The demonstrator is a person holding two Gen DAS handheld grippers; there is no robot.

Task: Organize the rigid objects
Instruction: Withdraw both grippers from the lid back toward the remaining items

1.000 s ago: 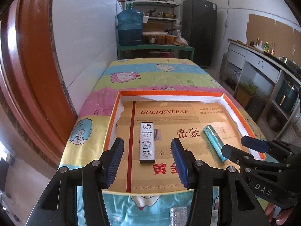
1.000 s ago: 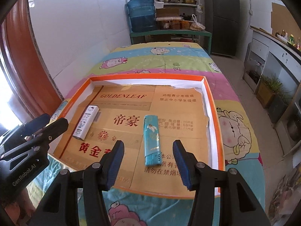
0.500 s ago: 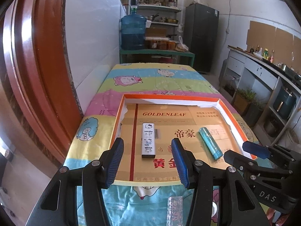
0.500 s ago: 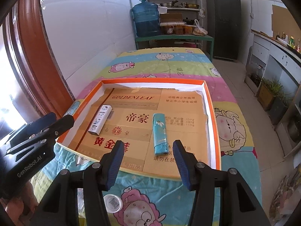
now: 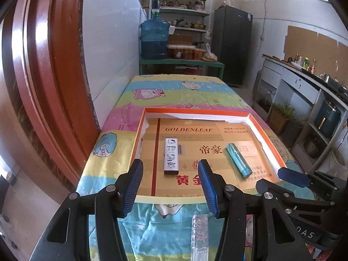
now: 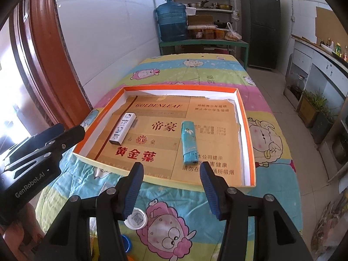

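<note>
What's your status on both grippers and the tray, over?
Left gripper open, empty. Right gripper open, empty. White lighter and teal lighter lying apart in orange tray. Nothing in the way.

Kitchen backdrop behind the cloth-covered table

A blue water jug (image 5: 154,40) is set on a green bench (image 5: 181,63), flanked by a dark fridge (image 5: 232,45); shelves (image 5: 181,10) are stacked with pots.

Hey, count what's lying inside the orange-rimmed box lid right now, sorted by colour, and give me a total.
White lighter with cartoon print: 1
Teal lighter: 1
Total inside the orange-rimmed box lid: 2
</note>
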